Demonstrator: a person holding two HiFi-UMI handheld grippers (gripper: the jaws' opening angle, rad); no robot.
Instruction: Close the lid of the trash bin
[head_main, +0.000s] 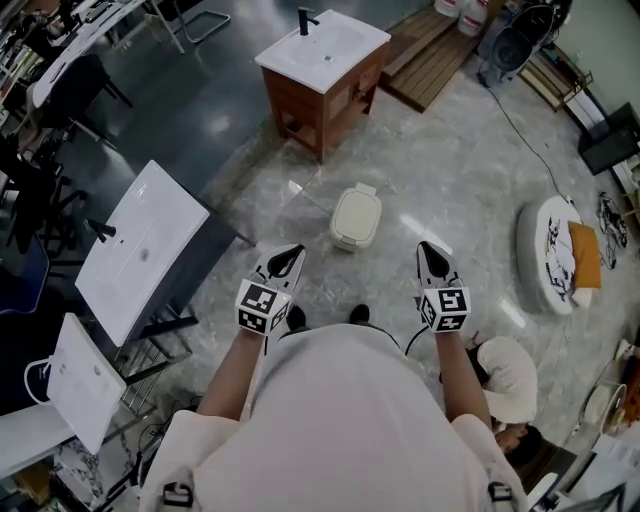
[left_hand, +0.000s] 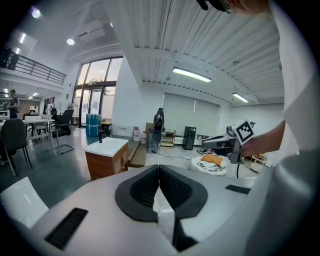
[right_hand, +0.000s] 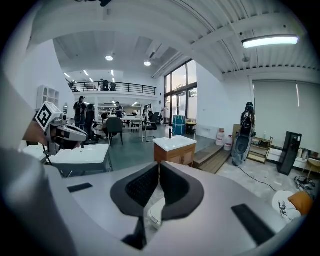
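Both tools are clenched on nothing: the left gripper (head_main: 292, 254) and the right gripper (head_main: 430, 250) are held out in front of the person, jaws pressed together. Ahead of them and lower, on the floor between the two, stands the cream trash bin (head_main: 356, 218), well apart from either. Its lid (head_main: 357, 208) seems to lie flat, so the closing looks done. Beyond it stands a wooden washbasin cabinet (head_main: 322, 62).

No words, numbers or brands can be read; black marks on the round white pad (head_main: 535, 240) at right are illegible.
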